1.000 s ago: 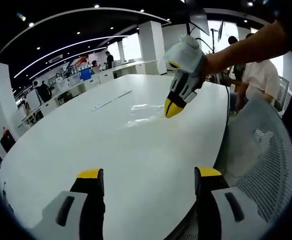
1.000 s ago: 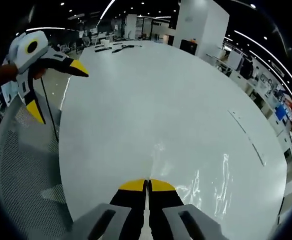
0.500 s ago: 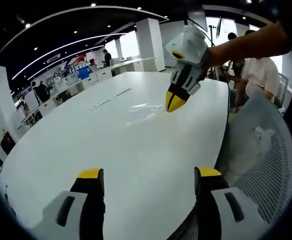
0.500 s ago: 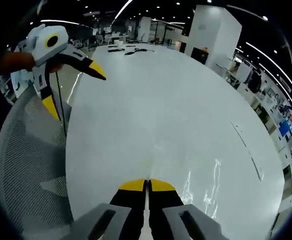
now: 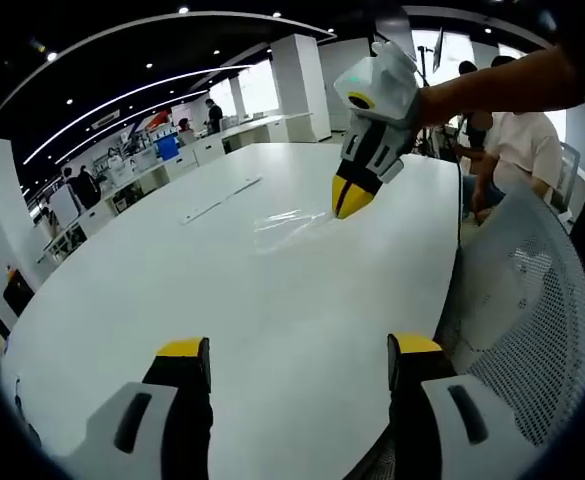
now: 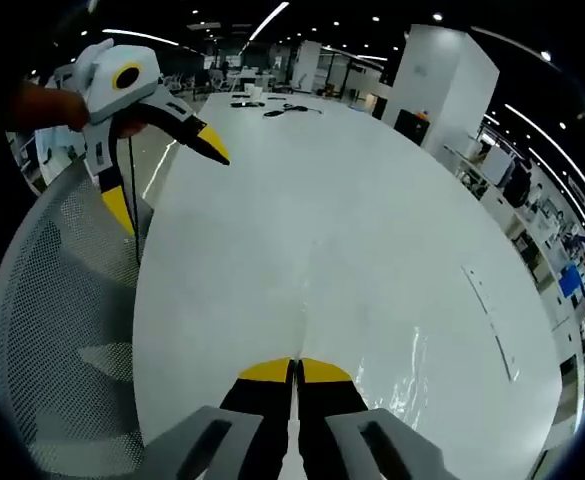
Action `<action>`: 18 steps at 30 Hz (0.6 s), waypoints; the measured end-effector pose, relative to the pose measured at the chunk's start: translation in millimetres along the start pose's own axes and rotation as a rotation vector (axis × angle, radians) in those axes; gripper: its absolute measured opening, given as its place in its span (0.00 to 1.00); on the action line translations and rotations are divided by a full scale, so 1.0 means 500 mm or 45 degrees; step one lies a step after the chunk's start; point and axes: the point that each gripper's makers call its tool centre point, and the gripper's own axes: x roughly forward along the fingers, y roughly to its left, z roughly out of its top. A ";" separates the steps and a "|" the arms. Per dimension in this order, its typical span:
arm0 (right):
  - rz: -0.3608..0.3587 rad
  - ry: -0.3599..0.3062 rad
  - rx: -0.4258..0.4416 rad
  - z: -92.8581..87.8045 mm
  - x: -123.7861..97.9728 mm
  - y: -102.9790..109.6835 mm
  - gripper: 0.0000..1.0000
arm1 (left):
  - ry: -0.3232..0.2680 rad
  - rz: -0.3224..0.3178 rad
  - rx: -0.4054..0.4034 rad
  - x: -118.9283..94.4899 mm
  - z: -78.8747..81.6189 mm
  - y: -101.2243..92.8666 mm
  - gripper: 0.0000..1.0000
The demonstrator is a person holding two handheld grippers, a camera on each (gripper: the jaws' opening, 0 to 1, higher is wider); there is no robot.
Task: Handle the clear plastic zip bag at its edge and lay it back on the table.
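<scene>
We are pinching the near edge of the clear zip bag (image 5: 290, 226) between the closed jaws of our right gripper (image 5: 350, 198), lifted off the white table (image 5: 272, 300), left gripper (image 5: 297, 360) gaping wide; thin film may slip or fold.

Your left gripper view looks across the white tabletop (image 5: 222, 300) from its near edge — your right gripper view looks steeply down on that tabletop (image 6: 352, 230).
</scene>
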 end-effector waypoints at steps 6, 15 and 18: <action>-0.013 -0.025 -0.063 0.010 -0.021 0.002 0.00 | 0.014 -0.018 0.032 0.003 0.007 -0.007 0.70; -0.008 -0.031 -0.118 0.003 -0.039 0.015 0.00 | 0.000 -0.030 0.023 0.011 0.024 -0.018 0.69; -0.013 -0.029 -0.130 -0.003 -0.040 0.015 0.00 | -0.015 -0.032 0.002 0.012 0.028 -0.018 0.69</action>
